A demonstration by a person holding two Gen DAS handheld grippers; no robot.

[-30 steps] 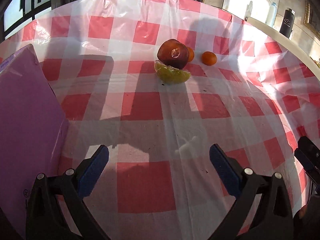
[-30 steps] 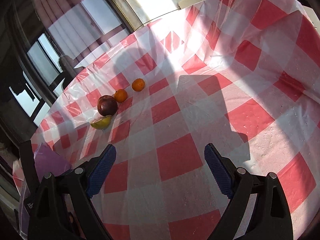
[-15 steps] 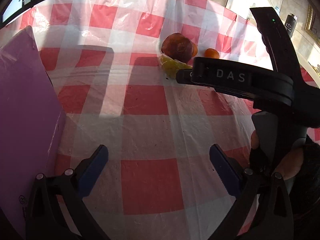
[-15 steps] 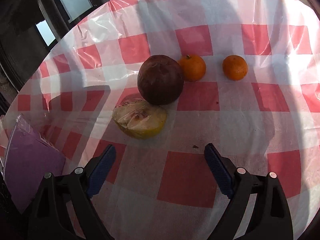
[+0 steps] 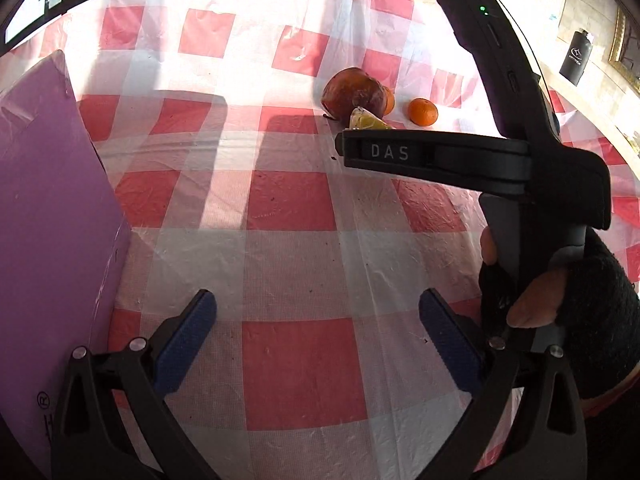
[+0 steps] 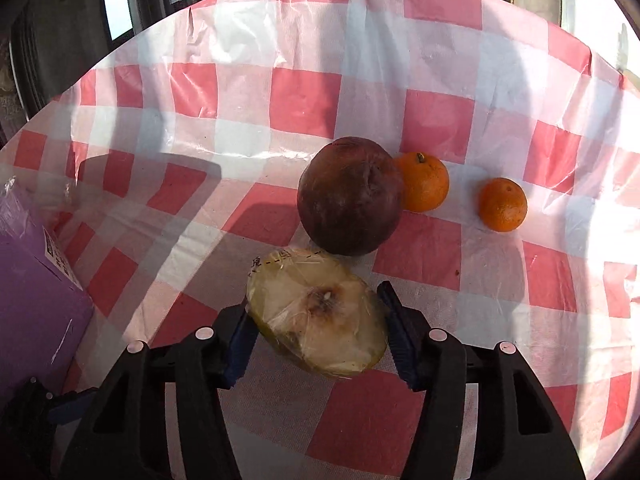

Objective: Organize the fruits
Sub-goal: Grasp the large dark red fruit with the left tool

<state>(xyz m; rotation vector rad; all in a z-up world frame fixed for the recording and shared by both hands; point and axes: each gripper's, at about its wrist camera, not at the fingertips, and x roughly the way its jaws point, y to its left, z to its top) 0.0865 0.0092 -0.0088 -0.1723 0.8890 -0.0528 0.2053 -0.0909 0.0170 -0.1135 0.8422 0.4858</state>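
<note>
Right claw (image 6: 318,334) grasping 1 wrapped fruit half (image 6: 320,316) | left claw (image 5: 316,340) released | 2 oranges (image 6: 424,182) | 1 dark fruit (image 6: 350,196)

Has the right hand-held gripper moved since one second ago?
Yes. The right hand-held gripper came forward across the checked tablecloth to the fruits; its jaws now flank the wrapped cut fruit half, near the dark red fruit.

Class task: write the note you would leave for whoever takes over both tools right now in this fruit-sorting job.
Right tool: closed around the plastic-wrapped cut fruit half, pads at both its sides; whether it is lifted is unclear.
Left tool: open, empty, over bare checkered tablecloth.
Fruit: dark red round fruit just beyond the half, touching one tangerine; second tangerine apart, to the right. Purple box sits at the left.
Done: only the grasp on the half.
Left: place the half, then the other three fruits.
</note>
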